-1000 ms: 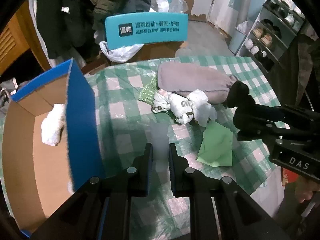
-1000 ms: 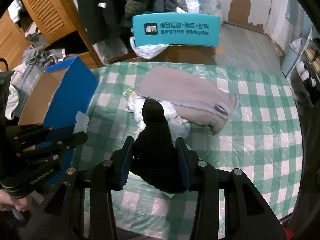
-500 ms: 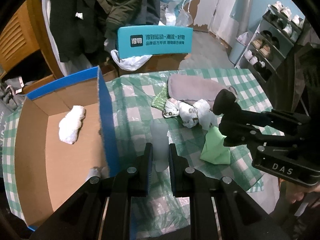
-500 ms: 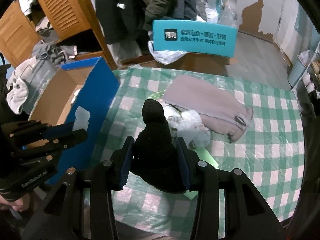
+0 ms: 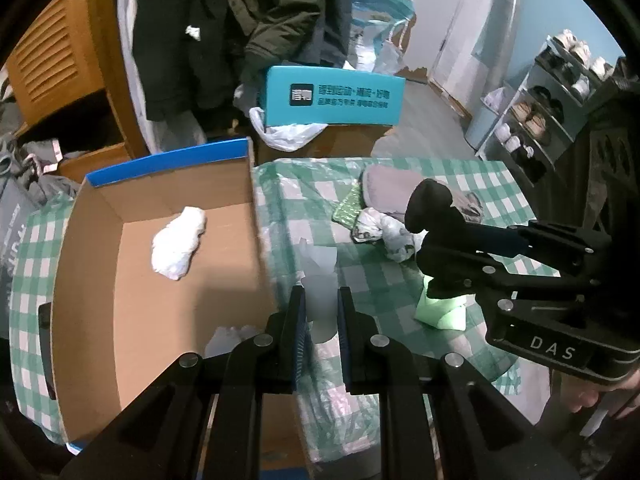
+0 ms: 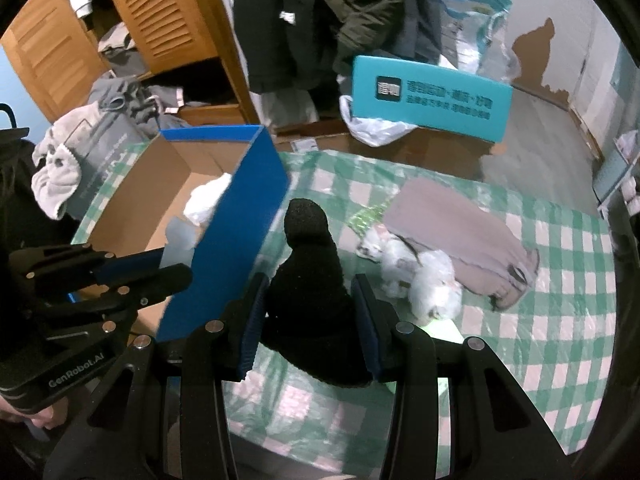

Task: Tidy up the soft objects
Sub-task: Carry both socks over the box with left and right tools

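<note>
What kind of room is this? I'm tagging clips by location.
Probably a lived-in home, a bedroom or entry area: coats hang by a louvred wooden wardrobe, a shoe rack stands nearby, and a checked cloth covers the table.

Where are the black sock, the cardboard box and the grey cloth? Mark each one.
black sock [image 6: 310,280], right wrist view, middle of its body between the tongs.
cardboard box [image 5: 224,292], left wrist view, bare brown floor inside.
grey cloth [image 6: 452,220], right wrist view, centre of its flat top.
</note>
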A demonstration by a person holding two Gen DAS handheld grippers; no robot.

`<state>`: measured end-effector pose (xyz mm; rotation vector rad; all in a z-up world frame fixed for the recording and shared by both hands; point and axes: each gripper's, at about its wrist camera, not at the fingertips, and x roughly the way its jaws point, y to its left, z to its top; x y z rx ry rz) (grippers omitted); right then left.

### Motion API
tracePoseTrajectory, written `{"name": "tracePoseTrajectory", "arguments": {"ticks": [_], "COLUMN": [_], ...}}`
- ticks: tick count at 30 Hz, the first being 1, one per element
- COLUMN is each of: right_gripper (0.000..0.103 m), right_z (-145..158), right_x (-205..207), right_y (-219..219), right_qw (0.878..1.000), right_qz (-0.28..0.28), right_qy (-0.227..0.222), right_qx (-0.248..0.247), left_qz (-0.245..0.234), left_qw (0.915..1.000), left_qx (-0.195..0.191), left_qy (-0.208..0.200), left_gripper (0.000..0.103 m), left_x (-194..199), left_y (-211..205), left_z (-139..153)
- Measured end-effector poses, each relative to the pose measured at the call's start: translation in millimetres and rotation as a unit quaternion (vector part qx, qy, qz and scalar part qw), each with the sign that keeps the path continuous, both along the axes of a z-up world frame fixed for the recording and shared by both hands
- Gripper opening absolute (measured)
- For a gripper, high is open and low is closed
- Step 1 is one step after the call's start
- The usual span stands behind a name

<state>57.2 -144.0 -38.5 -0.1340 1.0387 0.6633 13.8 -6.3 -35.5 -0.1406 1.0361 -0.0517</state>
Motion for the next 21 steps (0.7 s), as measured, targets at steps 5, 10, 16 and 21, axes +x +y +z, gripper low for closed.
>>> {"name": "tracePoseTrajectory", "arguments": {"ticks": [5, 10, 16, 21], "right_gripper": [0.041, 0.041, 0.041, 0.041], "right_z": [4.2, 8.4, 11.7, 10.8], "right_x": [-3.4, -7.0, -12.3, -16.4], "right_y": [17.3, 38.0, 69.1, 93.5], "right_qw": [1.0, 1.0, 0.999, 0.998], "right_qz": [0.012, 0.027, 0.051, 0.07], "right_qy": [-0.003, -0.004, -0.006, -0.005], "right_qx": [0.001, 0.003, 0.0, -0.005], "left_qz": [0.013, 0.023, 0.043, 0.066], "left_qw": [0.9999, 0.9997, 0.999, 0.9977], "left_qx": [-0.004, -0.007, -0.013, -0.014], "left_qy": [-0.005, -0.008, -0.008, -0.006], "left_gripper": [0.015, 0.015, 0.015, 0.015], "left_x": [-7.2, -13.3, -19.7, -27.4], "left_y": [16.1, 31.5, 54.6, 77.8], "left_z": [3.2, 4.2, 2.3, -1.4]}}
